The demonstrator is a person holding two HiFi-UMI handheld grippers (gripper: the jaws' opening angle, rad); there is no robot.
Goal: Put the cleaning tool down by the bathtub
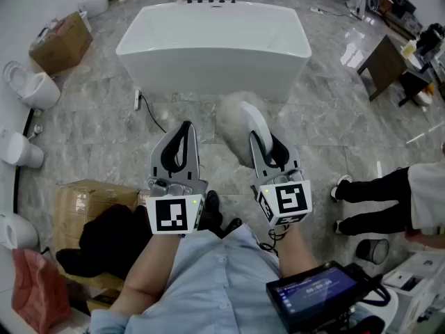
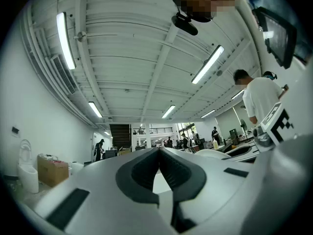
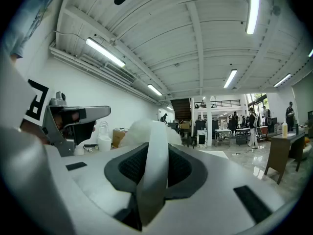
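**Student:** What does the right gripper [image 1: 268, 148] hold?

**Instructor:** The cleaning tool [image 1: 242, 125]. Both dark pads press on the tool's flat white handle [image 3: 155, 165], which stands upright between them. The fluffy white head [image 3: 134, 131] lies beyond the jaw tips.

**Student:** Where is the tool relative to the bathtub [image 1: 208, 75]?

**Instructor:** In the head view it is held above the grey marble floor [image 1: 90, 127], in front of the tub's near wall and towards that wall's right end. Whether it touches the floor cannot be told.

**Student:** And the left gripper [image 1: 179, 136]?

**Instructor:** It hangs beside the right one, in front of the same wall. Its jaw tips meet and nothing is held between them.
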